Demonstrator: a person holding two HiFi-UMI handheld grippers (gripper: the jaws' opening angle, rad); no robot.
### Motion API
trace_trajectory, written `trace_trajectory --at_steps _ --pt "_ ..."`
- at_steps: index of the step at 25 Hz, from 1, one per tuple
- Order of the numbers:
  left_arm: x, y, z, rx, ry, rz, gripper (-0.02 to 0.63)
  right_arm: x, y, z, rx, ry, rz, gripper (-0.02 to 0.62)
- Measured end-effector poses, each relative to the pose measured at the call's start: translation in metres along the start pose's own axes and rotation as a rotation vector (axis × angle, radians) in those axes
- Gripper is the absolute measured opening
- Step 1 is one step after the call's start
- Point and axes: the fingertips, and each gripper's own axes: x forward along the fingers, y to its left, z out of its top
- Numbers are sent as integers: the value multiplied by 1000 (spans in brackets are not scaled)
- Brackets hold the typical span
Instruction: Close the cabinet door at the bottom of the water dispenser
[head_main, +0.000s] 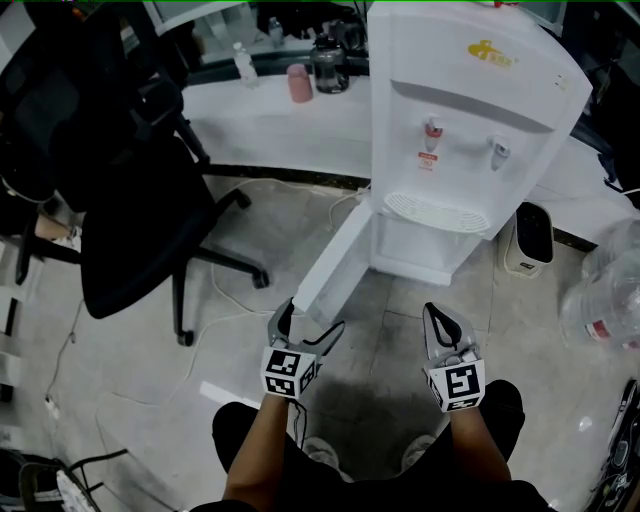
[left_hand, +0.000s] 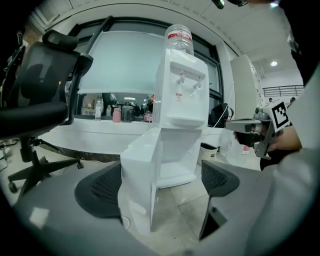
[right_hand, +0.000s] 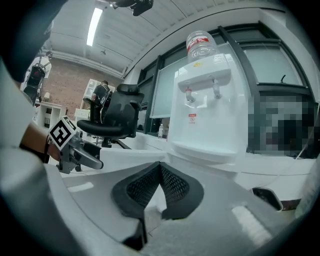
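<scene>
Head view: found the tall white plastic water dispenser (head_main: 465, 130) in the upper right of the frame, backed against the curved white desk (head_main: 290, 130). Saw its flat white bottom cabinet door (head_main: 335, 262) swung well out from the base, slanting down and left toward frame centre, with the compartment behind left exposed. Judged the closing not yet done.

Found the left gripper (head_main: 312, 318) low at centre-left, just beside the door's free edge. Left gripper view: spread wide, black ribbed pads (left_hand: 100, 190) at either side of the lower frame, with the door's edge upright between them and nearer the left-hand pad. Could not tell whether touched or merely close. Probably kept wide to straddle that edge and catch the panel, not to pinch it. Judged a push on the outer face, up and right toward the base, to be enough for a hinged panel.

Right gripper view: saw the right gripper (right_hand: 160, 169) closed tip to tip on nothing, aimed at the dispenser's tap front. In the head view, held at lower centre-right, well apart from the door, likely parked there to stay out of the swing.

Noted a black wheeled office chair (head_main: 130, 200) filling the left of the frame, legs near the door's outer side. Judged little spare room there for a wide sweep.
</scene>
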Motion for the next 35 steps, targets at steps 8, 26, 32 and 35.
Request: trace_trajectory --at_steps 8,26,32,35 --pt "-2 -53 -7 -8 -11 -48 483 -5 -3 -5 -3 16 0 3" --pt "27 -152 1 97 -26 -234 436 -22 -49 -7 29 11 -49 3" --pt "40 -180 4 103 -34 -299 428 -44 -63 -20 -32 59 -28 3" --pt "48 -192 7 107 -33 -336 428 -54 -64 -32 -18 81 -37 3"
